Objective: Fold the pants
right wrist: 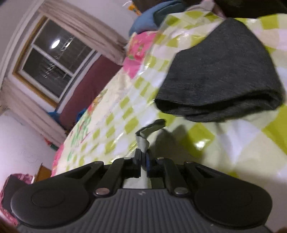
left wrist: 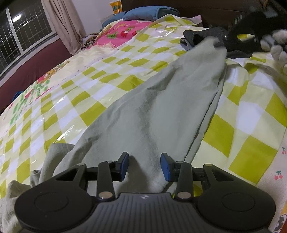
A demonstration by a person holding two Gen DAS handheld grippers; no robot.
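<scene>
Nearest the left wrist camera, the left gripper (left wrist: 144, 165) hangs over the near end of the pale green pants (left wrist: 152, 111), its blue-padded jaws standing apart with cloth beneath and between them; the pads do not appear to press on it. The pants lie stretched along the bed (left wrist: 77, 100), which is covered by a glossy yellow-green checked sheet, and the fabric runs as one long, narrowing panel away from the left gripper toward the far right. At that far end the right gripper (left wrist: 224, 38) is seen, blurred, at the corner of the cloth; its own camera shows the jaws closed together on a thin strip of the pale fabric, a short twisted tail of which protrudes past the pads. Just beyond lies a dark grey folded garment (right wrist: 220, 71), apart from the pants. Farther back are blue pillows (left wrist: 143, 13), a curtain and a dark window. Judged from this layout, the legs seem laid together lengthwise, while the crosswise folds are not yet made; most of the task remains.
</scene>
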